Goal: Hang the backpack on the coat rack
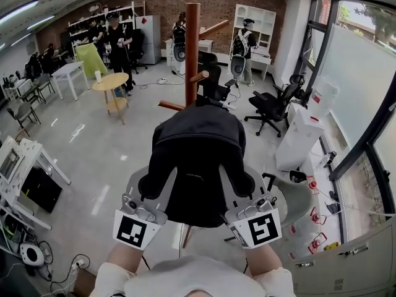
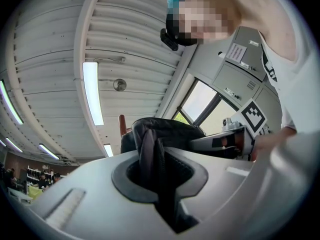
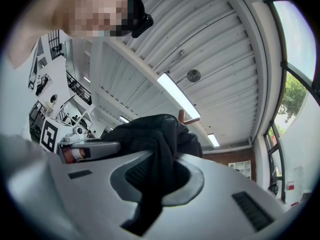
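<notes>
A black backpack [image 1: 198, 159] hangs in the air in front of me, held up by both grippers. My left gripper [image 1: 156, 187] is shut on a black strap [image 2: 150, 156] at the bag's left side. At the bag's right side my right gripper [image 1: 238, 187] is shut on a fold of the black fabric [image 3: 162, 154]. Just beyond the bag stands the brown wooden coat rack [image 1: 192, 48], its post rising above the bag's top, with pegs [image 1: 213, 28] angled out to the right and left. Both gripper views tilt upward toward the ceiling, each with the bag [image 2: 165, 129] and the rack's tip [image 3: 186, 117] behind it.
A white cabinet [image 1: 300, 135] and black office chairs [image 1: 272, 107] stand to the right by the windows. A round wooden side table [image 1: 111, 85] and several people are further back left. A desk with equipment [image 1: 25, 166] is at the left; cables lie on the floor.
</notes>
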A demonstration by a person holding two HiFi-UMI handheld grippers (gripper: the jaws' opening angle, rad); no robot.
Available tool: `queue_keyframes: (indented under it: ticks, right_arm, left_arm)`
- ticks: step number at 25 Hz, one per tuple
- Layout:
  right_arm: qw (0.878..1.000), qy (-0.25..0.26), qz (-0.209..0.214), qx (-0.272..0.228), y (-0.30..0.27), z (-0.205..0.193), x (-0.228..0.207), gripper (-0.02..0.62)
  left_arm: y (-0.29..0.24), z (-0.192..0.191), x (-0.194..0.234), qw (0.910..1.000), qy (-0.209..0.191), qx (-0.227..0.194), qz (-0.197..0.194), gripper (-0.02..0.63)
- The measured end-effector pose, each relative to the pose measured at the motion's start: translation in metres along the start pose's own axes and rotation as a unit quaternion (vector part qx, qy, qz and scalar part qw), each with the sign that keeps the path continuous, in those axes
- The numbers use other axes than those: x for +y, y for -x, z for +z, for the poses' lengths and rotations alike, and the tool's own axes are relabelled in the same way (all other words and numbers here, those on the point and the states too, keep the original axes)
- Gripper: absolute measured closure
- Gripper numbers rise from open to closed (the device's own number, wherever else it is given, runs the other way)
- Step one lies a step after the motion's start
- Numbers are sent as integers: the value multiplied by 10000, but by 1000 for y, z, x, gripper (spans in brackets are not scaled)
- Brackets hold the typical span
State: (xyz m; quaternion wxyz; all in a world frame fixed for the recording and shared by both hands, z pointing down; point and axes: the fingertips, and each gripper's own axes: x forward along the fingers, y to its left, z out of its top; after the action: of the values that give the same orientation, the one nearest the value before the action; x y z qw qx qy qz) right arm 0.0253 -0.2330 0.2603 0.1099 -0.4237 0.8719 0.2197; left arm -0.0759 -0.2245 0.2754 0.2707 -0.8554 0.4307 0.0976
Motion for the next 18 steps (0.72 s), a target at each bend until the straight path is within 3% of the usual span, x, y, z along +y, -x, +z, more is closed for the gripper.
queue_keyframes:
  ticks: [18]
  right_arm:
    - [9968,587,-270,-462,-17,62,-34,563]
  left_arm:
    - [-47,57,19,9966,-465,-491,-464,561]
